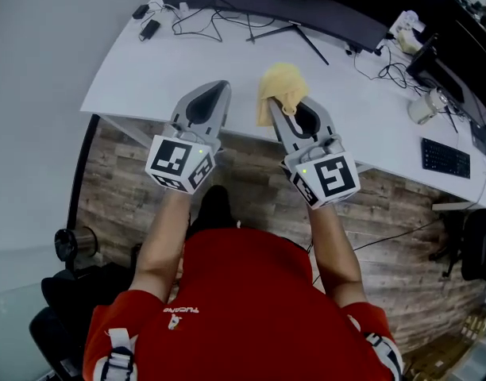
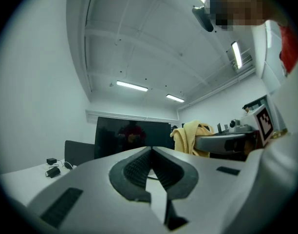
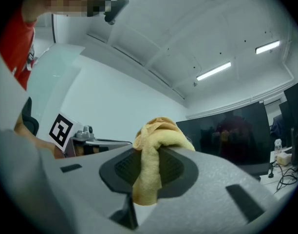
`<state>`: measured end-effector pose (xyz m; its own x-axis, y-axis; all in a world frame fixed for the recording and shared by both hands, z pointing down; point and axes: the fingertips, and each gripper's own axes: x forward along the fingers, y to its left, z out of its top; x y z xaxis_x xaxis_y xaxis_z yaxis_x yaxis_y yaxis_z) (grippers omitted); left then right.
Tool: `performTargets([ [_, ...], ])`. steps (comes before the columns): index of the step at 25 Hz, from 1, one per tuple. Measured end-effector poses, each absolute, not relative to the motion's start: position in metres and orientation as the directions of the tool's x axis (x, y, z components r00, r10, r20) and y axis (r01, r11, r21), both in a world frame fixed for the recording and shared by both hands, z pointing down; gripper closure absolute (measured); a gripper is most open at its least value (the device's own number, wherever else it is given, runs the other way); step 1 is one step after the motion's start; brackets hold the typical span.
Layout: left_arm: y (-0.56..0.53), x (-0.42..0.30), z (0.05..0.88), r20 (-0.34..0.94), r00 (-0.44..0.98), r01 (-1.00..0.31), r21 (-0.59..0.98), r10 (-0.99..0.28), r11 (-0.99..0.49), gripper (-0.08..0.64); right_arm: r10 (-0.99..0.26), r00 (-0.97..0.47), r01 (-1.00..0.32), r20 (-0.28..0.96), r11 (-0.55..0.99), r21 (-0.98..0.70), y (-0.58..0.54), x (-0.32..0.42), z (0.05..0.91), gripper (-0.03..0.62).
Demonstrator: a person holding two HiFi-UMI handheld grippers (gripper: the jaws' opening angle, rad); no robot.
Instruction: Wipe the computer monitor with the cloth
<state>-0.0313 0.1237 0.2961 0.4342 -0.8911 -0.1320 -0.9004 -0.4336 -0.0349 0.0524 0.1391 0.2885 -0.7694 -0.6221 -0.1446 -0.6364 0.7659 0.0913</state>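
Observation:
A wide dark computer monitor point(image 1: 306, 2) stands at the back of the white desk point(image 1: 148, 62); it also shows as a black screen point(image 2: 132, 138) point(image 3: 236, 135) ahead of both grippers. My right gripper point(image 1: 284, 100) is shut on a yellow cloth point(image 1: 279, 84), which bunches above its jaws point(image 3: 156, 145) and hangs down between them. My left gripper point(image 1: 221, 90) is shut with nothing in it, its jaws point(image 2: 150, 152) meeting at the tips. Both are held side by side over the desk's front edge, well short of the monitor. The cloth point(image 2: 190, 138) shows to the left gripper's right.
Cables point(image 1: 219, 22) and a small black adapter point(image 1: 148, 29) lie near the monitor's stand. A keyboard point(image 1: 445, 158) and a white cup point(image 1: 422, 108) sit on the desk's right part. Wooden floor point(image 1: 116, 181) lies below, with a black chair point(image 1: 76, 292) at lower left.

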Motion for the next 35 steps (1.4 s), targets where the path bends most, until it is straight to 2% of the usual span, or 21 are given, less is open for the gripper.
performTargets([
  [20, -0.156, -0.176, 0.243, -0.129, 0.563, -0.826, -0.078, -0.816, -0.558, 0.551, -0.693, -0.702, -0.711, -0.163, 0.670, 0.212, -0.138, -0.117, 0.178, 0.518],
  [35, -0.244, -0.215, 0.221, -0.140, 0.632, -0.774, -0.085, -0.762, -0.627, 0.551, -0.740, -0.669, -0.725, -0.071, 0.628, 0.281, -0.267, -0.193, 0.114, 0.518],
])
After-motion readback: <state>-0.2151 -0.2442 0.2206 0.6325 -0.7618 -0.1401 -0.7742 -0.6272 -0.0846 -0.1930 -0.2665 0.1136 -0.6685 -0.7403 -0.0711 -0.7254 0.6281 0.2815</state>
